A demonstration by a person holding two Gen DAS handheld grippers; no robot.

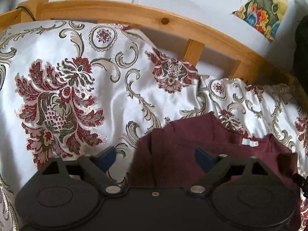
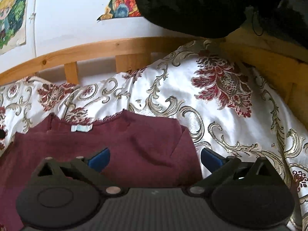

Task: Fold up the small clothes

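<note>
A small maroon garment lies flat on a white bedspread with red and gold flowers. A white label shows at its neckline. My left gripper is open over the garment's left edge, holding nothing. In the right wrist view the same garment has its label at the upper left. My right gripper is open over the garment's right edge, one finger above the cloth and the other finger above the bedspread.
A wooden bed rail with slats runs along the far side, against a white wall with colourful pictures. A black bulky object hangs over the far right corner. A wooden frame borders the bed's right side.
</note>
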